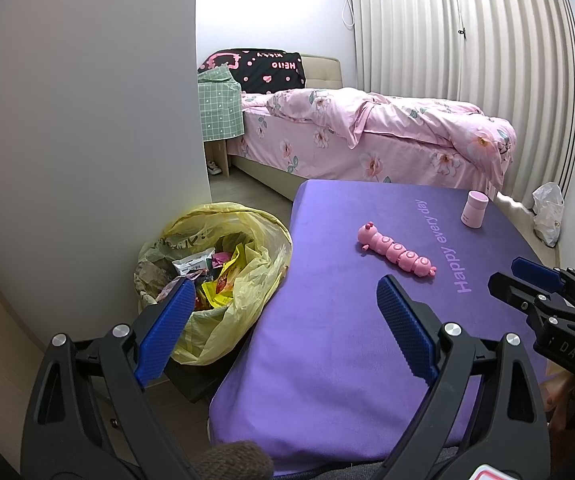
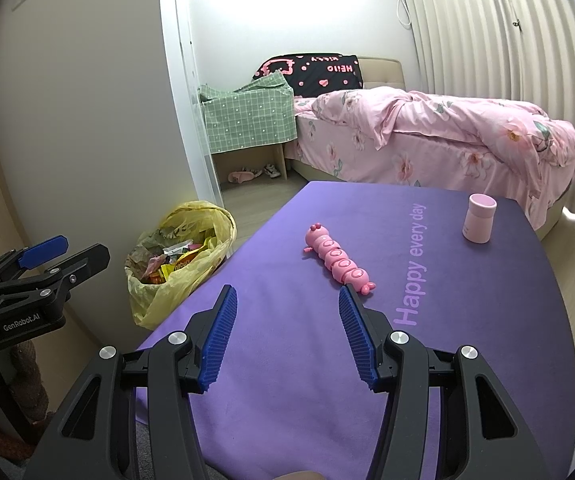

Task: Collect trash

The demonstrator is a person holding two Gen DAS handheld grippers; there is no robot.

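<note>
Bed [image 1: 367, 136]: beyond the far edge of the mat, pink floral cover, rumpled.
Curtain [image 1: 467, 60]: pale, pleated, behind the bed, far from the mat.
Mat [image 2: 447, 320]: purple, with "Happy every day" printed on it; the landmark for everything below.
Bag [image 1: 255, 280]: yellow plastic, on the floor just beside the mat's left edge, mouth open, with wrappers and other trash [image 1: 211, 276] inside.
Left gripper [image 1: 283, 296]: spread wide, nothing between the blue pads; one finger hangs over the bag, the other over the mat's near left part.
Right gripper [image 2: 285, 300]: spread apart, holding nothing, above the mat's near middle; its right fingertip sits just short of the toy.
Toy [image 2: 337, 258]: pink caterpillar, lying on the mat's middle, left of the lettering.
Cup [image 2: 479, 218]: pink, upright at the mat's far right corner.
</note>
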